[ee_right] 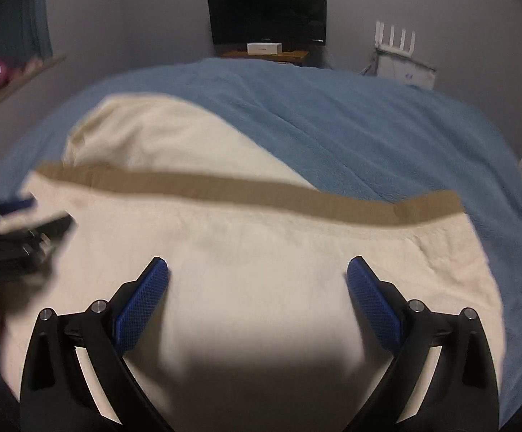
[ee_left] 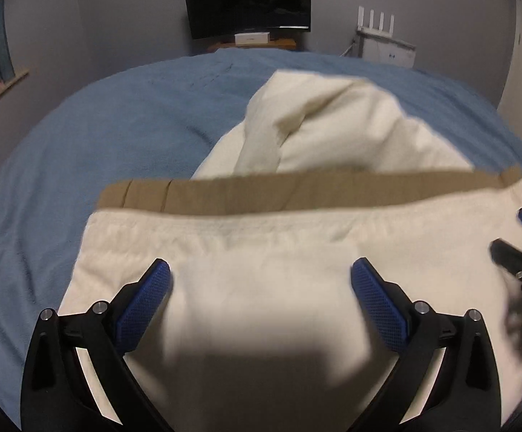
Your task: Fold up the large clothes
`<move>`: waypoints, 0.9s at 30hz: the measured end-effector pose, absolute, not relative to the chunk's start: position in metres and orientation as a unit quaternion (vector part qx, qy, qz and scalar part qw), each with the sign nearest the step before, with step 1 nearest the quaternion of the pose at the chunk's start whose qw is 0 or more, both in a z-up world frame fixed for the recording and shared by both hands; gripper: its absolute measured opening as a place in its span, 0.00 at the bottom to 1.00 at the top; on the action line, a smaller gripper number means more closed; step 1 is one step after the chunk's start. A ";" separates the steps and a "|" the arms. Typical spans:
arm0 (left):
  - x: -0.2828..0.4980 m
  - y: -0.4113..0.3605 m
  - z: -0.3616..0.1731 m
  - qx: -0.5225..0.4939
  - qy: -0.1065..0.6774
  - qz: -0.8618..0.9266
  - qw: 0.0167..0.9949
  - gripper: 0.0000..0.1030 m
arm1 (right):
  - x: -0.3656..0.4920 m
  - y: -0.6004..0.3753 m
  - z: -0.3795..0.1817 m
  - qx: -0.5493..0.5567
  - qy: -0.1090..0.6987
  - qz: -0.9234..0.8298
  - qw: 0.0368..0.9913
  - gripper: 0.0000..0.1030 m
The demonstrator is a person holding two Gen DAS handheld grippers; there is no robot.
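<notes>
Cream garment (ee_left: 261, 288), blue blanket (ee_left: 98, 136), monitor (ee_right: 266, 10)

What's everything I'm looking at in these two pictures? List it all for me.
Garment: one, cream with a tan band, lying partly folded on the bed.
Bed cover: one, blue, under the garment.
Screen: one, black, against the far wall.
Small box: one, white, on a wooden stand below the screen.
Router: one, white with upright antennas, atop a white box in the far right corner.
Curtain: one, teal, far left.
Left gripper: one, black with blue pads, open over the garment.
Right gripper: one, black with blue pads, open over the garment.
</notes>
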State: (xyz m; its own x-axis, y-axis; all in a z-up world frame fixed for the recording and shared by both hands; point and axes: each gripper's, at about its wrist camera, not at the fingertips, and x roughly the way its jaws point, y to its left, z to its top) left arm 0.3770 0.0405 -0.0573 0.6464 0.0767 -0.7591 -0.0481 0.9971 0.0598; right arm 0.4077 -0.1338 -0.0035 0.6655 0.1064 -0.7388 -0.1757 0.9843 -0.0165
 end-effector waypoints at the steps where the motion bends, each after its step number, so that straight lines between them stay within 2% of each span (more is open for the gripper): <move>1: 0.376 0.045 -0.060 0.007 0.426 0.032 0.904 0.95 | 0.407 -0.140 -0.008 -0.037 0.409 0.078 0.909 0.92; 7: 0.359 0.079 -0.059 -0.025 0.435 0.066 0.898 0.95 | 0.402 -0.211 -0.011 0.037 0.427 0.004 0.904 0.92; 12: 0.326 0.073 -0.041 -0.013 0.419 0.070 0.905 0.93 | 0.359 -0.206 0.009 0.059 0.394 0.014 0.917 0.92; 19: 0.253 0.047 -0.032 -0.020 0.414 0.024 0.910 0.94 | 0.270 -0.146 0.014 -0.001 0.354 0.107 0.929 0.92; 22: 0.215 0.033 -0.053 -0.031 0.438 -0.015 0.898 0.94 | 0.244 -0.125 0.008 -0.016 0.349 0.133 0.927 0.92; 27: 0.196 0.036 -0.081 -0.016 0.440 0.013 0.898 0.95 | 0.246 -0.108 -0.023 -0.078 0.366 0.119 0.920 0.92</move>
